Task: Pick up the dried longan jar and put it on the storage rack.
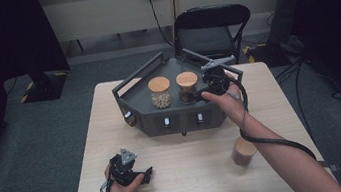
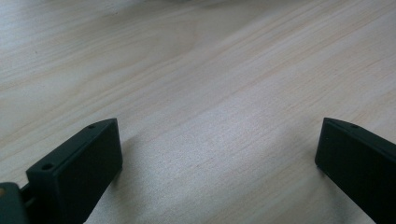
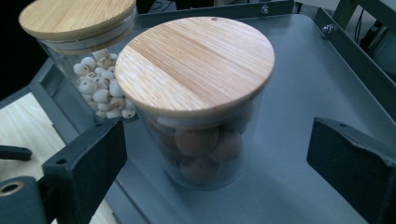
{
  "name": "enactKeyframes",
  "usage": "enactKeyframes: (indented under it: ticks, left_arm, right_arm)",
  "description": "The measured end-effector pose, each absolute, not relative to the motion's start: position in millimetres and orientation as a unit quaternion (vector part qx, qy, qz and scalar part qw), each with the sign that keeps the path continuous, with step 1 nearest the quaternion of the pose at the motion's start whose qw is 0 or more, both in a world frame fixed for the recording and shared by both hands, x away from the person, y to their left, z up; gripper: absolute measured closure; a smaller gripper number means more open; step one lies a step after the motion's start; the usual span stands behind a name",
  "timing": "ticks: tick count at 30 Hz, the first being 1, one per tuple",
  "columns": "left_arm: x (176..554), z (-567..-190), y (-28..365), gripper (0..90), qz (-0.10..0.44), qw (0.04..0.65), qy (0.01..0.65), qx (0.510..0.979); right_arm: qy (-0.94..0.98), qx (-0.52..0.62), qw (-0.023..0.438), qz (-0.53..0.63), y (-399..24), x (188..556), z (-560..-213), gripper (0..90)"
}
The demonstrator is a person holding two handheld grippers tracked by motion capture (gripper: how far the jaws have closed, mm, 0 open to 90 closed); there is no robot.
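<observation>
Left gripper [image 1: 136, 174] low over bare table [image 2: 196, 93], jaws spread wide, nothing between, open wood ahead. Right gripper [image 3: 217, 158] jaws spread, brown-nut jar [image 3: 201, 107] between fingers, gaps both sides. White-seed jar [image 3: 88, 56] just beyond left finger. Grey tray [image 3: 308, 93] rim beyond right finger. Third jar [image 1: 243, 151] near table's front edge.

No text, label, brand, number or sign can be read in any of the views. The wooden lids [image 3: 195, 63] of the jars are plain grain, the grey tray [image 1: 148, 122] carries no lettering that can be made out, and the tabletop [image 2: 196, 84] is bare wood.
</observation>
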State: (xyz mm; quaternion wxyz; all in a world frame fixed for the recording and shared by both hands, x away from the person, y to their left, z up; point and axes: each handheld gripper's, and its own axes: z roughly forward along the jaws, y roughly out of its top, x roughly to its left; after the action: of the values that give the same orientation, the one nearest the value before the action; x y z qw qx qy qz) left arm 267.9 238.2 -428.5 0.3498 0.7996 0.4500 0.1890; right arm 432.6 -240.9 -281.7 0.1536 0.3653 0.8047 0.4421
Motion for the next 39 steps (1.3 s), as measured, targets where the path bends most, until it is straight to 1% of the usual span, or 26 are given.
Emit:
enactKeyframes:
  ticks: [5,16,25,33,39]
  left_arm:
    - [268,-429,238,0.0,0.189,0.350,0.450,0.800]
    - [268,-428,238,0.0,0.189,0.350,0.450,0.800]
    - [268,-428,238,0.0,0.189,0.350,0.450,0.800]
    - [268,-428,238,0.0,0.189,0.349,0.450,0.800]
    - [268,-428,238,0.0,0.189,0.349,0.449,0.800]
  right_arm:
    - [0.804,0.360,0.155,0.446,-247,428,-280,0.9]
    - [0.813,0.348,0.146,0.443,-261,420,-277,1.0]
    - [0.810,0.338,0.149,0.455,-280,406,-278,1.0]
    - [0.809,0.332,0.147,0.461,-296,393,-282,0.9]
    - [0.802,0.335,0.135,0.475,-311,387,-288,1.0]
